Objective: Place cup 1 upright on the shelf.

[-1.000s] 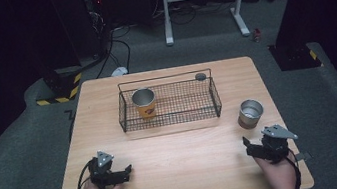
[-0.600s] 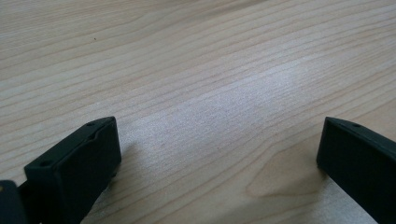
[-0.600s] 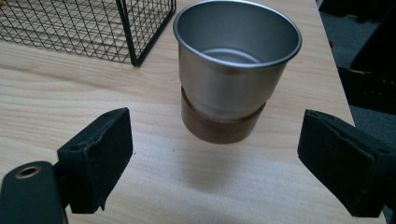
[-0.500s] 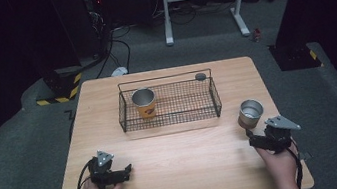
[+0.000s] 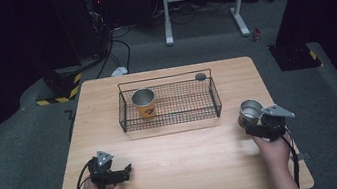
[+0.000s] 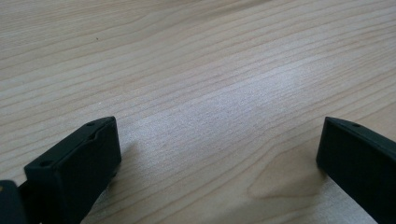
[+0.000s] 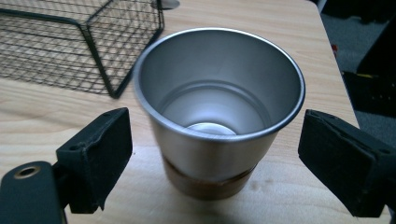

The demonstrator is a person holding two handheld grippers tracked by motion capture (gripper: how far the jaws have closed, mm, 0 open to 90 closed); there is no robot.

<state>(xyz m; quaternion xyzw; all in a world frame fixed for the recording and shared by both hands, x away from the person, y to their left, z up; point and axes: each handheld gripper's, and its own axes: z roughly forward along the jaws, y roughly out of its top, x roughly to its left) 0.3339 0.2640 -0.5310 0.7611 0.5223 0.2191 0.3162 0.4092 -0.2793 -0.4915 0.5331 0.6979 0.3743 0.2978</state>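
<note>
Near the surface's front edge, the left gripper (image 5: 117, 173) rests with fingers (image 6: 74, 168) wide over bare wood. The right gripper (image 7: 215, 158), fingers wide, brackets the upright steel cup (image 7: 219, 107) by the right edge, untouched. Beyond, the wire basket (image 5: 170, 119) holds a second cup (image 5: 144, 102).

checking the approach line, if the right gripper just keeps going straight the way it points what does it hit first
Most likely the metal cup: it stands upright on the table right ahead of the right gripper, between its open jaws, neither jaw touching it. The wire basket lies off to the side.
</note>
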